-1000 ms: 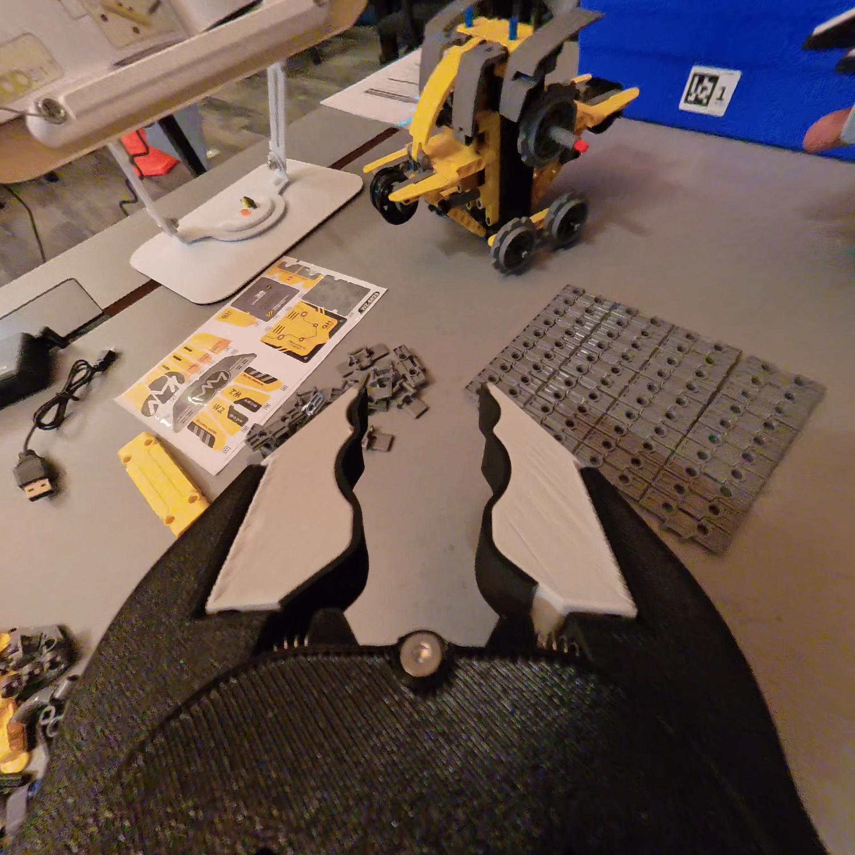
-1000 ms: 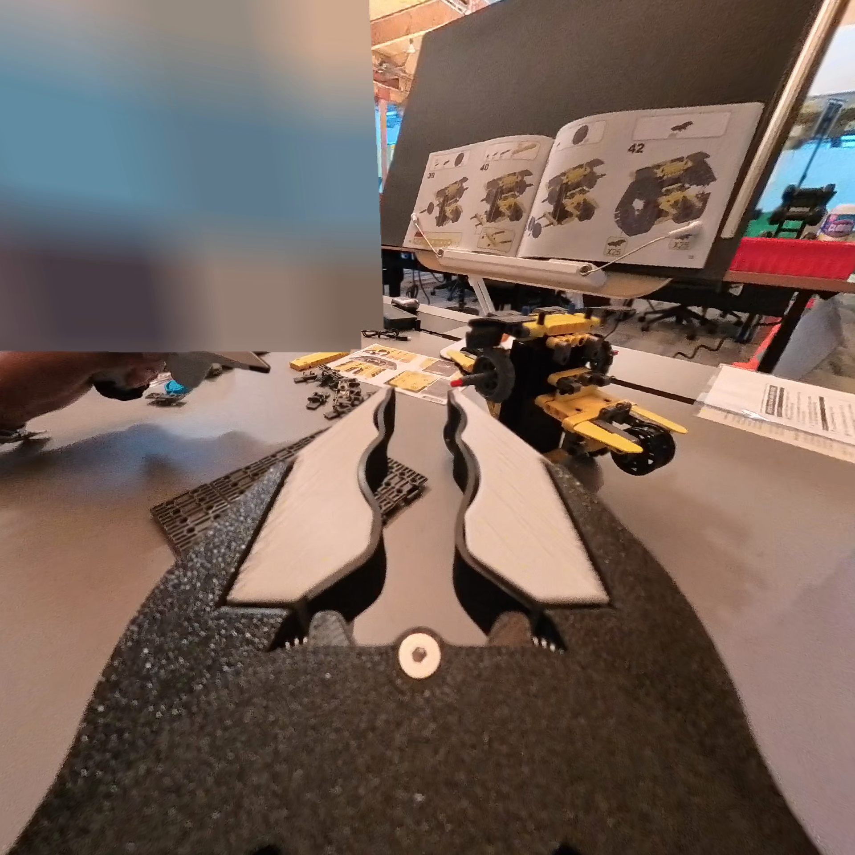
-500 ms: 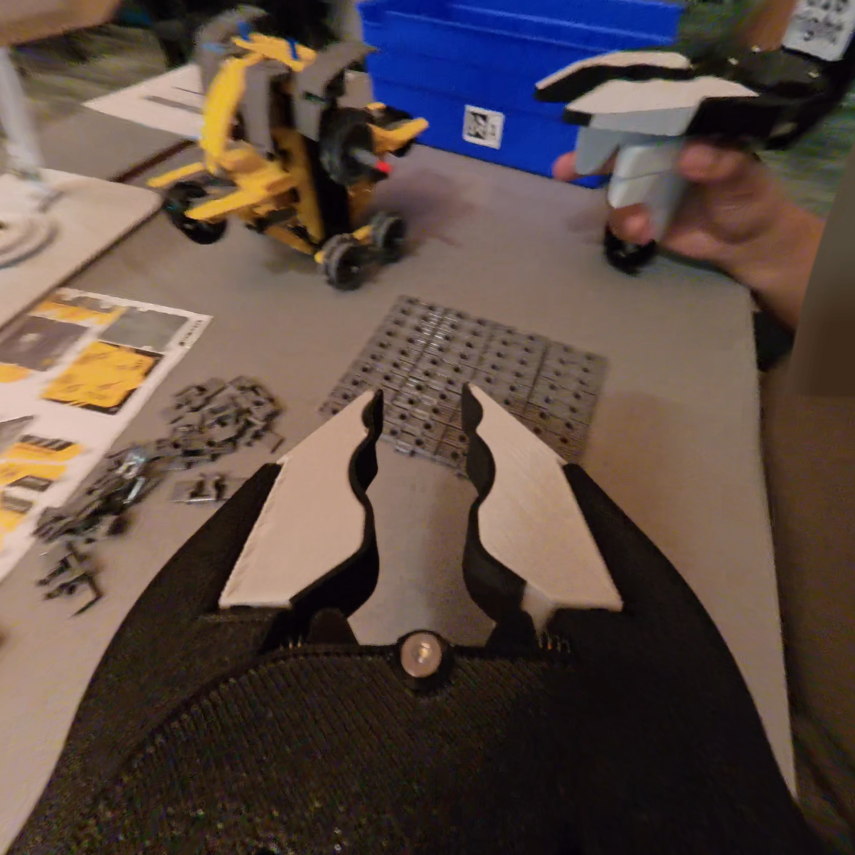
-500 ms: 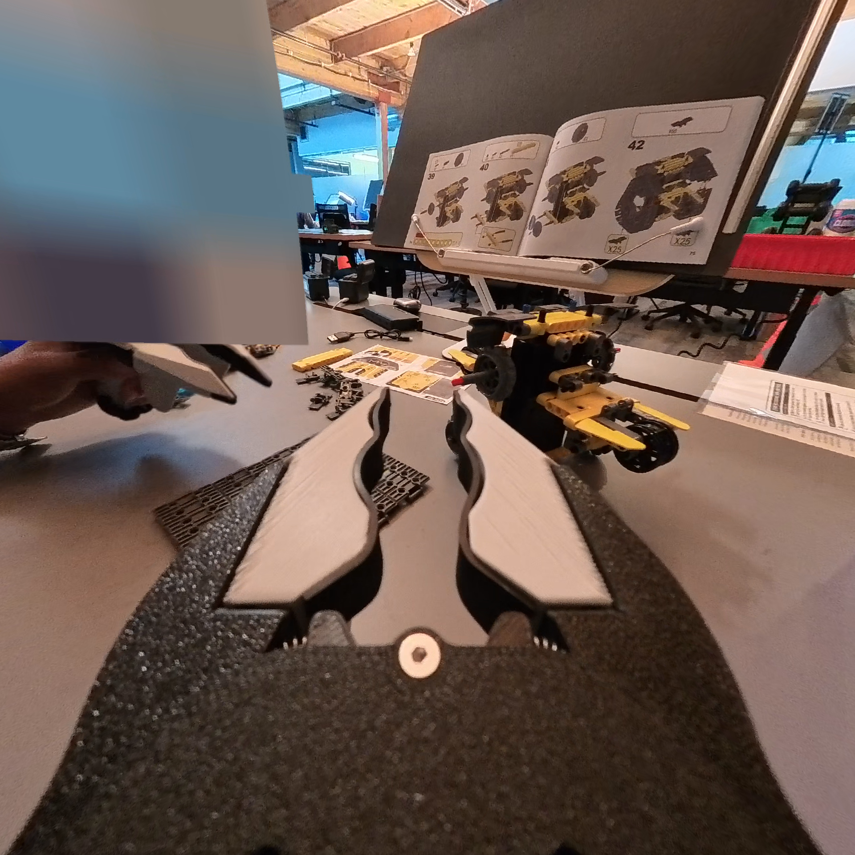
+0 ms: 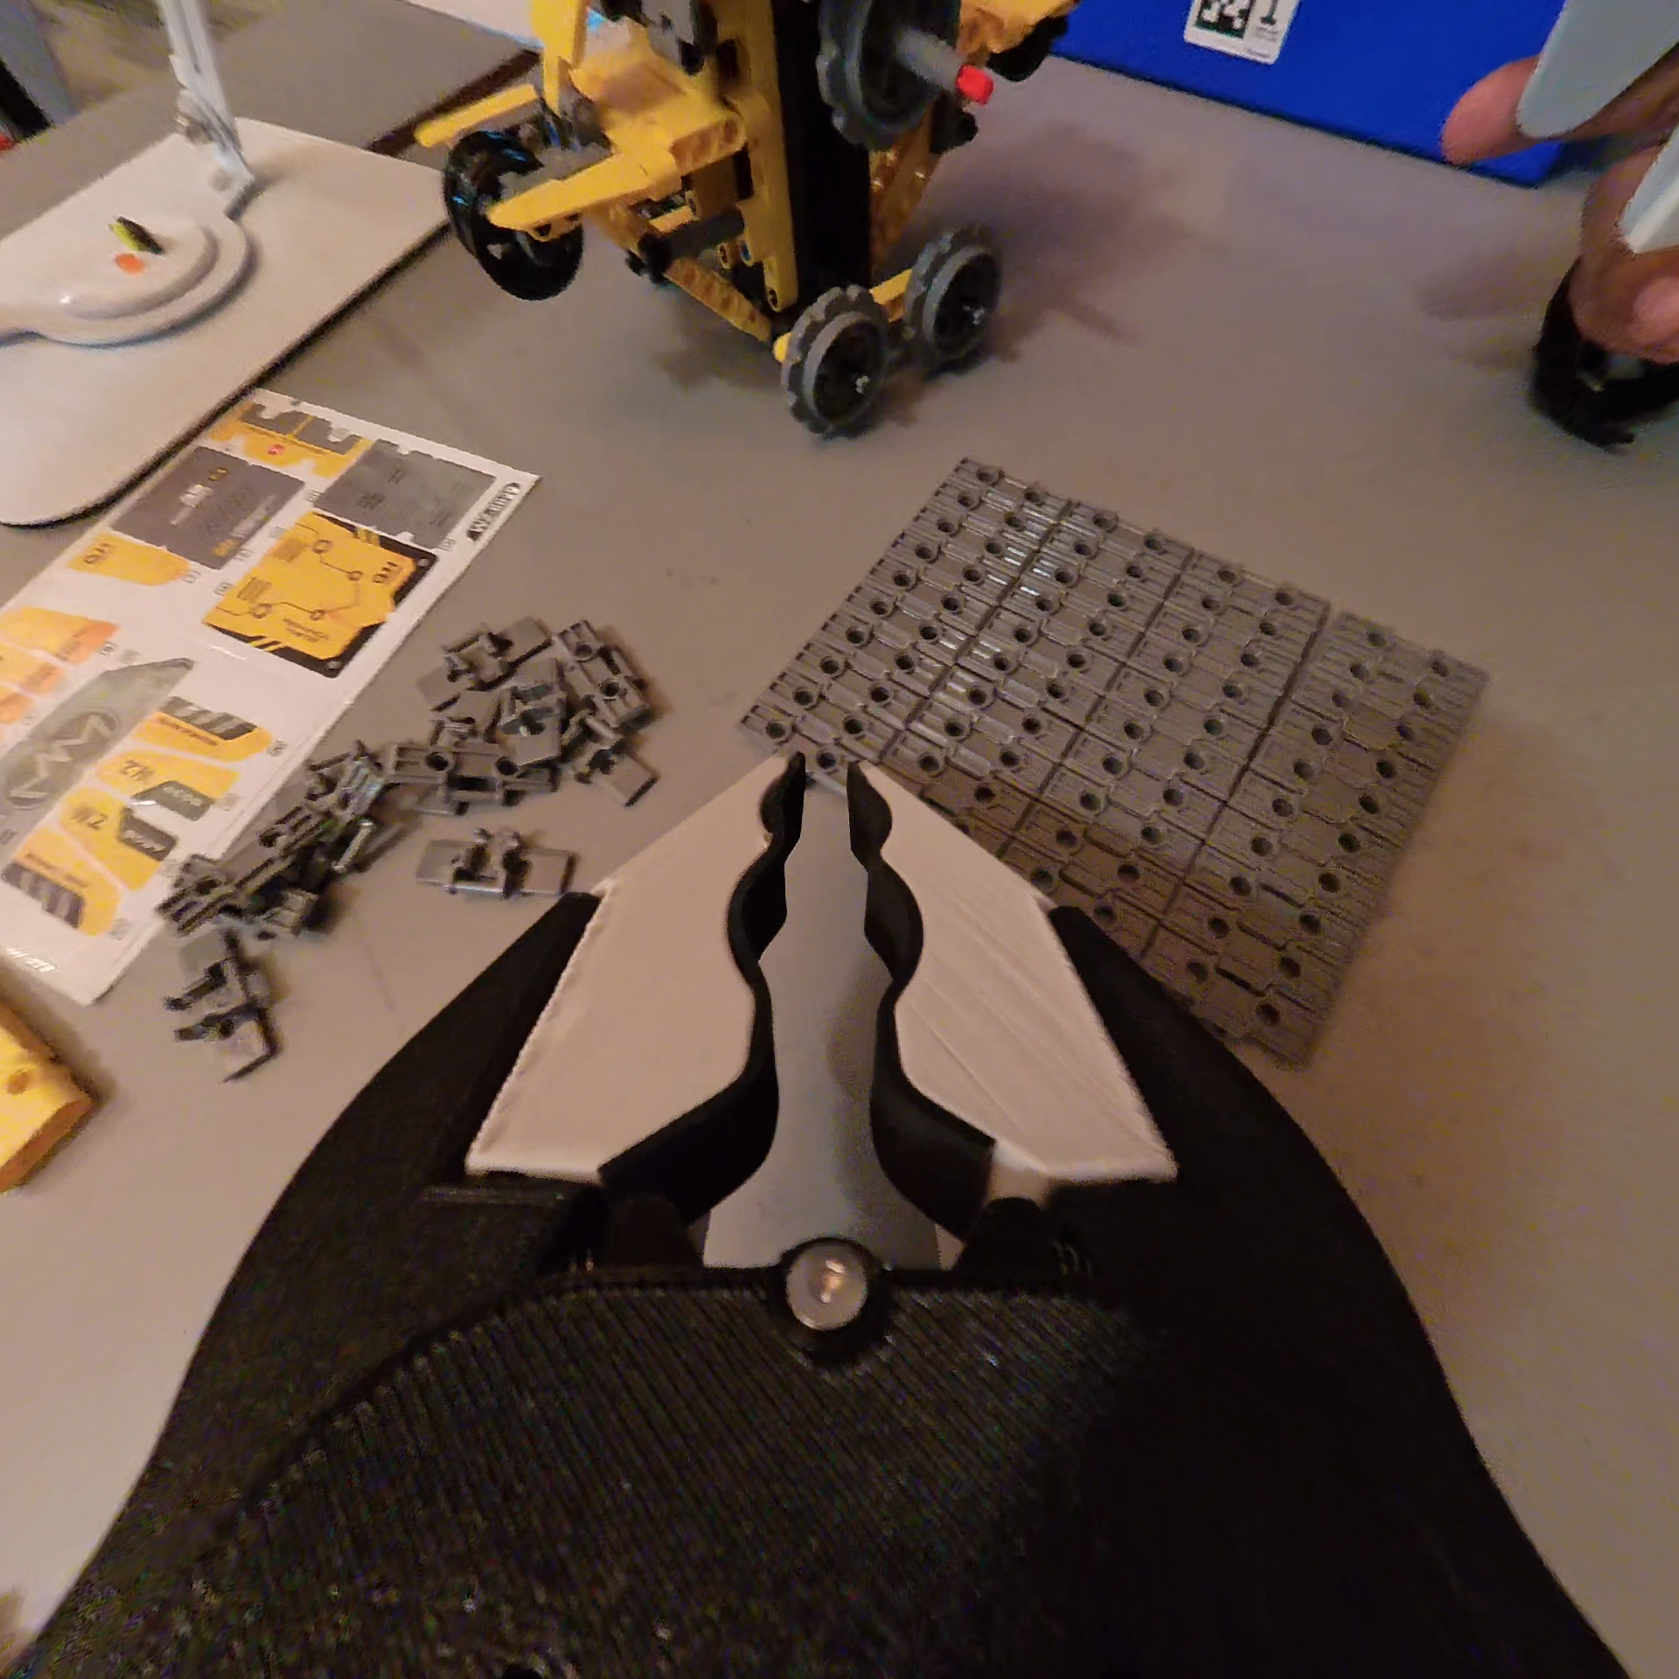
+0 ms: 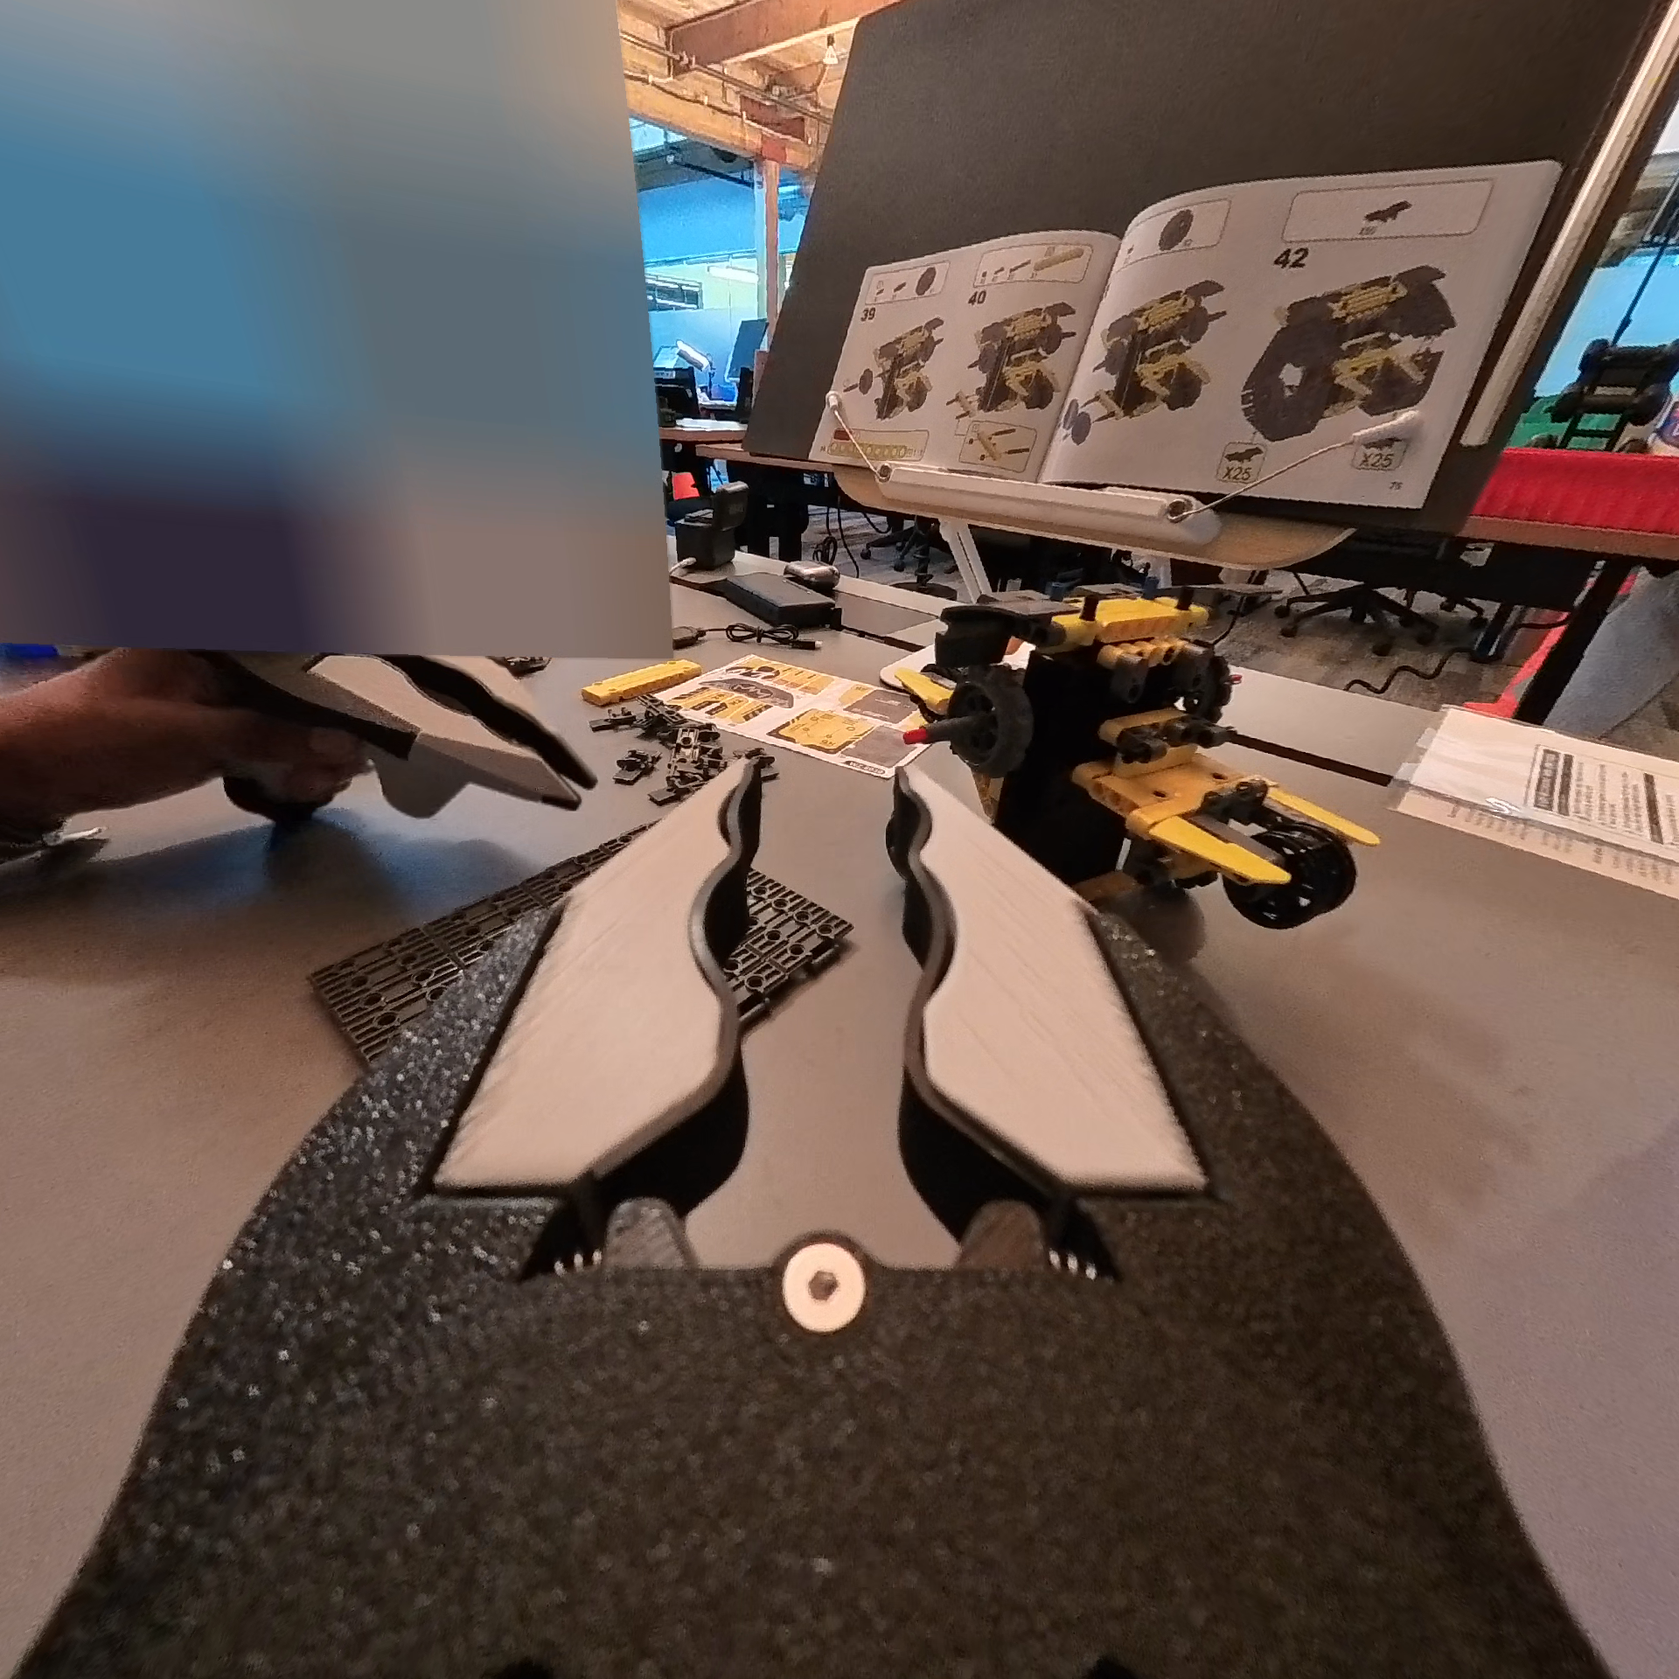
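we hover our nearly closed, empty left gripper (image 5: 825,783) at the grey track mat's (image 5: 1136,727) corner; our right gripper (image 6: 822,790) hangs released.

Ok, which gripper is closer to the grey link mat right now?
Left. The left gripper hangs, narrowly open, right at the near corner of the grey link mat. The right gripper is open, aimed across the mat's far side toward the yellow model.

Grey surface (image 6: 1363,1136), office chairs (image 6: 1345,609) behind, exposed wooden ceiling beams (image 6: 727,36), warm indoor light.
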The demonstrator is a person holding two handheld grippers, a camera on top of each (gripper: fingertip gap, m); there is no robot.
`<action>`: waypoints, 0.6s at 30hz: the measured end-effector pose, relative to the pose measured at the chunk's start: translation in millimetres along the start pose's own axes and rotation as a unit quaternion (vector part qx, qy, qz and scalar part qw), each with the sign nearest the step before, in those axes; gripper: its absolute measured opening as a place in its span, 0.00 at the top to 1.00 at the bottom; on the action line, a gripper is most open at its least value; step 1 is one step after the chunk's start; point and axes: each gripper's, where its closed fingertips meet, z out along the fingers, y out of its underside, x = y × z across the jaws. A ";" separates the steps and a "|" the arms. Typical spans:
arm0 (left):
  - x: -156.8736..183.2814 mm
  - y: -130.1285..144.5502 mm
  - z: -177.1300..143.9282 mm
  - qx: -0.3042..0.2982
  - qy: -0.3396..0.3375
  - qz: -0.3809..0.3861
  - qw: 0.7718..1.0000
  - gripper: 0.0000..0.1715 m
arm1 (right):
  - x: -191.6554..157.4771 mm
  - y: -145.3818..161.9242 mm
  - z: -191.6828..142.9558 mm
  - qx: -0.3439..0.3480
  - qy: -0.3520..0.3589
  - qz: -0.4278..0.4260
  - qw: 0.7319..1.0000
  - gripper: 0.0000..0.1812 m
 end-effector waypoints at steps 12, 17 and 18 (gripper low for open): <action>26.9 12.8 2.9 -0.045 0.067 0.026 0.996 1.00 | -1.2 0.1 0.2 -0.001 0.001 -0.006 1.000 0.84; 51.7 7.6 -9.3 -0.029 0.146 0.036 0.988 1.00 | -1.5 0.7 0.6 -0.003 0.001 -0.007 1.000 0.84; 53.8 9.2 -9.8 -0.033 0.152 0.039 0.987 1.00 | -1.4 0.6 0.7 -0.004 0.001 -0.007 1.000 0.84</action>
